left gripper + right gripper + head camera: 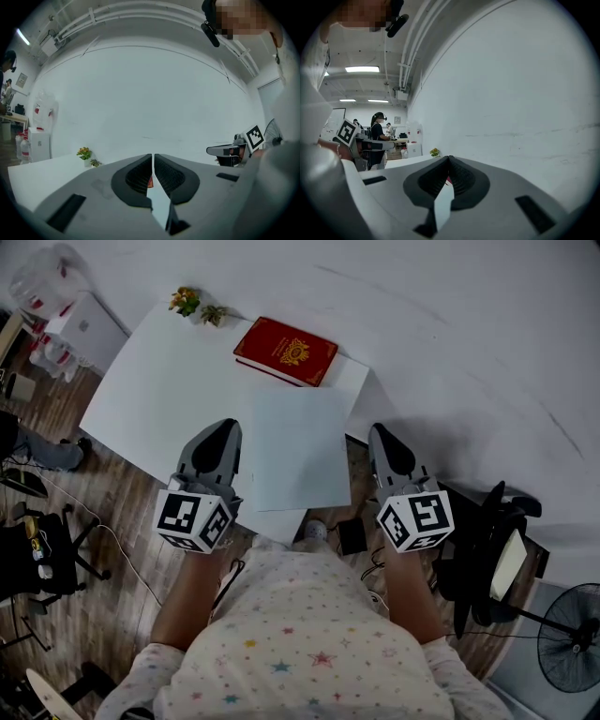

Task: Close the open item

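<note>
Head view alone shows the white table (159, 381): a pale, smooth square slab (292, 446) lies flat on it between the left gripper (217, 427) and the right gripper (382, 432), and a glossy red hardback book (285, 351) lies closed at the far edge. The gripper views show both pairs of ribbed dark jaws drawn together, holding nothing.

I held my left gripper (223, 427) and right gripper (381, 431) above the white rectangular table (159, 381), with a pale square sheet (292, 451) between them. A closed red hardcover book with a gold emblem (285, 351) lay beyond, near two small potted plants (199, 307).
</note>
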Motion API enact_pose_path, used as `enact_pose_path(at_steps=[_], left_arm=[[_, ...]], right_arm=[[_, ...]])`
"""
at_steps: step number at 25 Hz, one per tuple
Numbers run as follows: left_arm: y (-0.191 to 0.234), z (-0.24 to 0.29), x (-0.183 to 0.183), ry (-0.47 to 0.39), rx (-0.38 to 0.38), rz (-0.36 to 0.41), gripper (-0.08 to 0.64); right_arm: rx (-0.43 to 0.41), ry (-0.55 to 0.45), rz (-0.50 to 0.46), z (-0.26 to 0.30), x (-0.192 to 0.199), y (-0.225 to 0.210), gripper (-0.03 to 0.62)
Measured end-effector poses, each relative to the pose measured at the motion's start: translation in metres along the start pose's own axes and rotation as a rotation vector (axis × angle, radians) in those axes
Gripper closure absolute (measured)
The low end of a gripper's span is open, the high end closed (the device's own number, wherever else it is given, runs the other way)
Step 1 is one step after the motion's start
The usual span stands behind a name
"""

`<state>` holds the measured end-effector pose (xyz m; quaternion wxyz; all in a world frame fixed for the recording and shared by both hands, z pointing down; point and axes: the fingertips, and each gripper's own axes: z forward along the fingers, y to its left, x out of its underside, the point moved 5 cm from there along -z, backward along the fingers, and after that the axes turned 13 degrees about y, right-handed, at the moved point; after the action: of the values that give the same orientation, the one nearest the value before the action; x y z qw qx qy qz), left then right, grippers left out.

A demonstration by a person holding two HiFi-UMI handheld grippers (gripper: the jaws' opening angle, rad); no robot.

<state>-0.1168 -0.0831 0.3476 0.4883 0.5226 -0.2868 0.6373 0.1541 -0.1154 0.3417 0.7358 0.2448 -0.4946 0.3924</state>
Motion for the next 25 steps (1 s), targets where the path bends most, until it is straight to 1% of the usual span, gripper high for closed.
enact_pose_path(at_steps=[2, 4, 6, 10, 25], left_arm=[[-0.001, -0.002, -0.006, -0.008, -0.016, 0.032, 0.535], [-0.002, -0.005, -0.013, -0.034, -0.041, 0.063, 0.534], [-0.003, -0.008, -0.02, -0.065, -0.058, 0.077, 0.534], [-0.004, -0.01, -0.027, -0.092, -0.055, 0.074, 0.535], [-0.003, -0.008, -0.035, -0.107, -0.062, 0.084, 0.535]], right_arm=[[0.012, -0.011, -0.022, -0.003, -0.006, -0.001, 0.592], [0.029, -0.025, -0.054, -0.007, -0.012, -0.001, 0.592], [0.041, -0.04, -0.075, -0.01, -0.017, -0.002, 0.592], [0.032, -0.073, -0.073, -0.015, -0.023, -0.002, 0.592], [0.027, -0.129, -0.077, -0.02, -0.039, -0.003, 0.592]])
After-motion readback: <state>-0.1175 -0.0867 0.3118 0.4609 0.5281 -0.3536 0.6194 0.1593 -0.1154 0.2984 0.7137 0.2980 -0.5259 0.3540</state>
